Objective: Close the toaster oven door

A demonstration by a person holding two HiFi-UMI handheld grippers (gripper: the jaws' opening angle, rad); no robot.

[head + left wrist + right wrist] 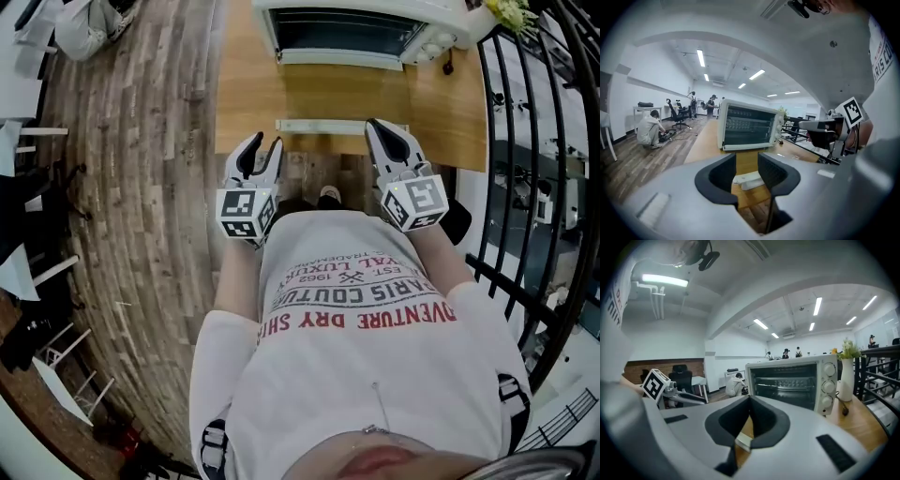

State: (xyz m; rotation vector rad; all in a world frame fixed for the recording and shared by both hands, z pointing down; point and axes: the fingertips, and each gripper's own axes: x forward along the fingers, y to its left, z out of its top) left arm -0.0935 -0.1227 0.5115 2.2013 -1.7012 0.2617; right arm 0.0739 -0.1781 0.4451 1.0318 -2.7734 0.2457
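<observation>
My left gripper point(264, 142) is spread on nothing and my right gripper point(378, 126) is pressed together. I'd hook under the toaster oven door point(342, 125) edge, centred, and swing it up squarely.

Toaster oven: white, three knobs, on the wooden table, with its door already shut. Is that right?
No: the door is open, folded down flat. The right gripper view shows the toaster oven with racks exposed; the head view shows the door handle near the table's edge. White, three knobs, wooden table: correct.
</observation>
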